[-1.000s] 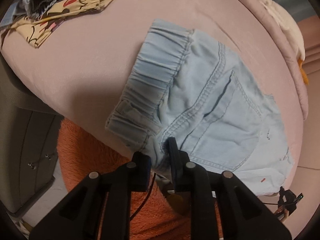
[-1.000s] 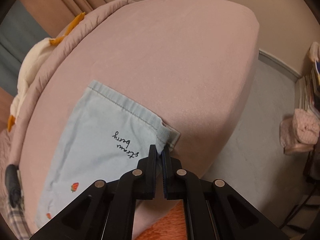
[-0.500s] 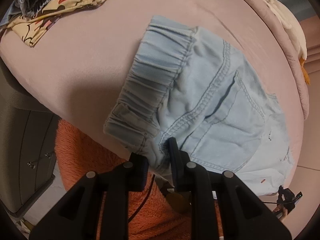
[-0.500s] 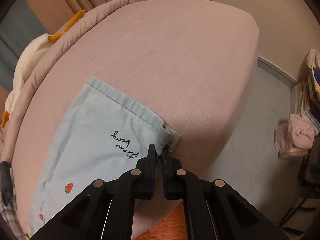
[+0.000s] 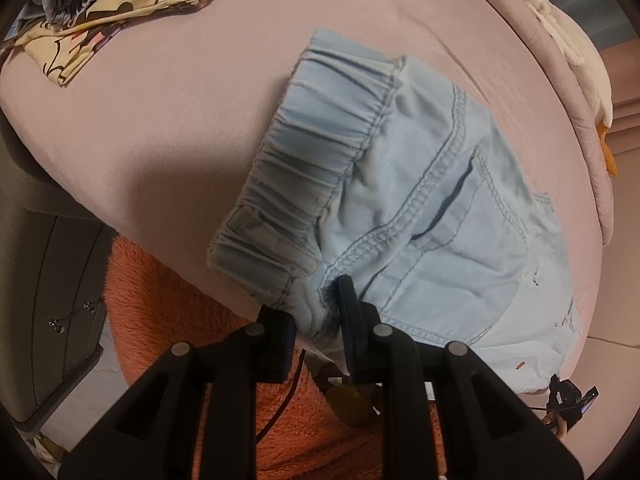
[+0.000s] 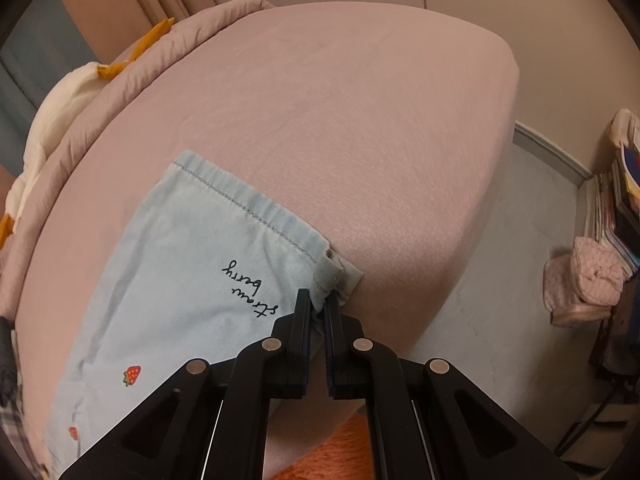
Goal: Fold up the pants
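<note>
Light-blue pants (image 5: 420,208) lying flat on pink bed (image 5: 168,128), near its edge. Left gripper (image 5: 316,316) half closed, pinching fabric just below waistband (image 5: 316,164). Right gripper (image 6: 317,312) almost fully closed on hem corner (image 6: 334,276), probably both layers. Printed clothes (image 5: 112,12) well apart, far corner.

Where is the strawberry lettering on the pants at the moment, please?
In the right wrist view, the lettering sits on the light blue pants just left of the right gripper, near the stitched hem on the pink bed.
</note>
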{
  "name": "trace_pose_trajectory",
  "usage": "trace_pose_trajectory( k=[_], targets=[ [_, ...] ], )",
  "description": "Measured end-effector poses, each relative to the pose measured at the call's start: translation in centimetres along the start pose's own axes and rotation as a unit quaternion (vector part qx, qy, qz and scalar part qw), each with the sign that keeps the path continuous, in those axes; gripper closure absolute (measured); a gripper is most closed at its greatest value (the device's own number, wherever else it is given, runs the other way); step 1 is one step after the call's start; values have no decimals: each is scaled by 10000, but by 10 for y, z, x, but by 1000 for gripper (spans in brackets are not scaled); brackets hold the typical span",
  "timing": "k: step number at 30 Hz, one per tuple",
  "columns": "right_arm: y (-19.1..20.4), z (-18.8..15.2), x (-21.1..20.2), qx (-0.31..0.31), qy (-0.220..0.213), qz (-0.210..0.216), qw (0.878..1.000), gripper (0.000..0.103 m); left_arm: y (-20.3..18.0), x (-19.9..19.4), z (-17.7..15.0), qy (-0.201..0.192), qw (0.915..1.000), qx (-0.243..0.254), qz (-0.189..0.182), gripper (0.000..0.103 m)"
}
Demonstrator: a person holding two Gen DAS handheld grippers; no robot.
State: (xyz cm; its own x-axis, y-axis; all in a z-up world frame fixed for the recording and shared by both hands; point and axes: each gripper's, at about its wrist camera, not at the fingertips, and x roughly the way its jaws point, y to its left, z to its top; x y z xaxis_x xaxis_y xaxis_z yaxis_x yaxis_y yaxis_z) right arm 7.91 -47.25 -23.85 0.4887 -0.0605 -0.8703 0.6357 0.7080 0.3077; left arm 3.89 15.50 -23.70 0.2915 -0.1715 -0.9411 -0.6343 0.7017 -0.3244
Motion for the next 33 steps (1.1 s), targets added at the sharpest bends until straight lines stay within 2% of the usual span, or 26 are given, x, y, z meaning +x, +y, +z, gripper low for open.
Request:
trace_pose_trajectory(
  k=[15, 20, 23, 25, 26, 27, 28, 29, 30, 33],
  targets=[
    [0, -2, 0, -12, -82, 0, 10000, 99, 8, -4, 1, 46, 10000, -57, -15, 83],
    [2, 0, 0, -60, -40, -4, 10000, 99, 13, -8, -3, 2, 9997, -254, -62, 83],
    [7, -1, -3, -275, -69, -137, 9995, 99, 11, -10, -5, 12, 9998, -189, 34, 81],
    [14, -1, -6, -434, -76, -332, 9985, 98, 6, -13, -7, 38, 9999, -100, 80, 76],
    [18, -2, -9, -512, -43, -412, 9978, 91, 4, -17, -8, 16, 9999, -49, 124, 74],
    [23, -2, -12, -620, -9, -444, 9971, 71, 2, -21, -9, -11, 9999, -24, 148, 65],
    [28, -4, -18, -719, -11, -341, 9968, 56, 1, -28, -12, -92, 9998, -3, 155, 52],
    [33, -6, -24, -780, -46, -153, 9968, 32, 1, -37, -14, -207, 9998, 12, -33, 45],
    [39, -8, -33, -819, -111, 107, 9965, 28, 1, -46, -18, -285, 9991, 9, -303, 35],
    [67, -14, -58, -1106, -69, 773, 9908, 28, 1, -68, -24, -460, 9961, 15, -751, 31]
  ],
)
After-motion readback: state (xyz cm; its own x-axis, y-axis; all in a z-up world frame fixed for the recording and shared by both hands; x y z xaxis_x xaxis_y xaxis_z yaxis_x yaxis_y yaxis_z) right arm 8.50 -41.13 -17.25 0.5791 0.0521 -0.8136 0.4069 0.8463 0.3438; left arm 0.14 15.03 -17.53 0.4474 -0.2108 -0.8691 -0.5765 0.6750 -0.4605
